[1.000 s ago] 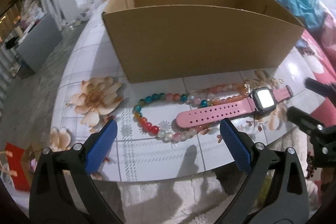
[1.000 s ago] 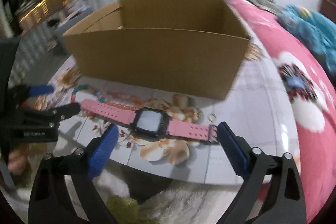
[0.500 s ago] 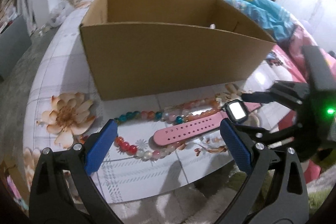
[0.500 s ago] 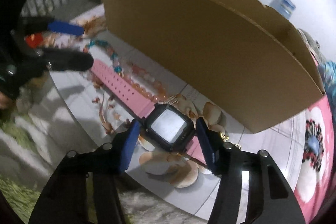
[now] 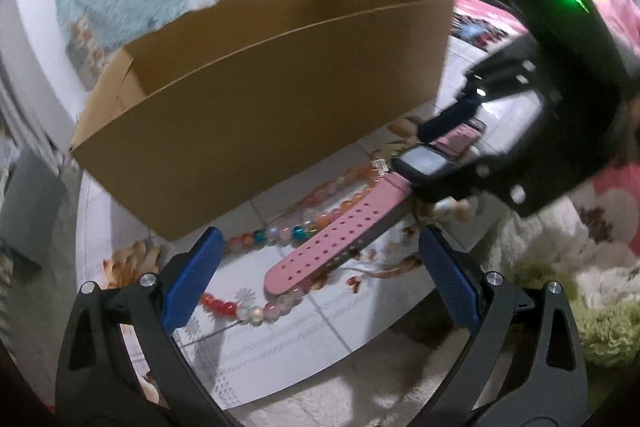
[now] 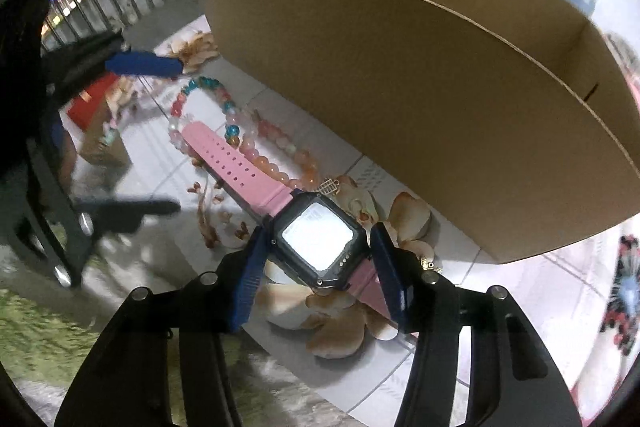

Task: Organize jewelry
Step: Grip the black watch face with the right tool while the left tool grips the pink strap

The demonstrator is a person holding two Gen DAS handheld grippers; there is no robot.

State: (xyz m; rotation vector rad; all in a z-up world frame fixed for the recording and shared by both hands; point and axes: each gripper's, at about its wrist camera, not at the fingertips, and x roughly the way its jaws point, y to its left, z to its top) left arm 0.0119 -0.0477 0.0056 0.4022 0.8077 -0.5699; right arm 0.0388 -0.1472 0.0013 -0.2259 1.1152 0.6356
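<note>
A pink-strapped watch with a black square face (image 6: 318, 245) lies on the tiled tabletop in front of an open cardboard box (image 6: 420, 87). My right gripper (image 6: 320, 267) is shut on the watch's black case, blue pads on both sides. In the left wrist view the watch (image 5: 340, 227) has its strap over a multicoloured bead bracelet (image 5: 280, 235), and the right gripper (image 5: 444, 147) holds its face. My left gripper (image 5: 320, 279) is open and empty, just in front of the strap's end and the beads. The bracelet (image 6: 236, 135) also shows in the right wrist view.
The cardboard box (image 5: 260, 99) stands close behind the jewelry. The white tabletop (image 5: 300, 339) has printed flowers and its front edge is near. A small gold charm (image 6: 330, 185) lies by the watch. A pink floral blanket (image 6: 624, 299) is to the right.
My right gripper has closed from wide open onto the watch case. My left gripper has moved closer to the strap and beads and tilted; it stays open.
</note>
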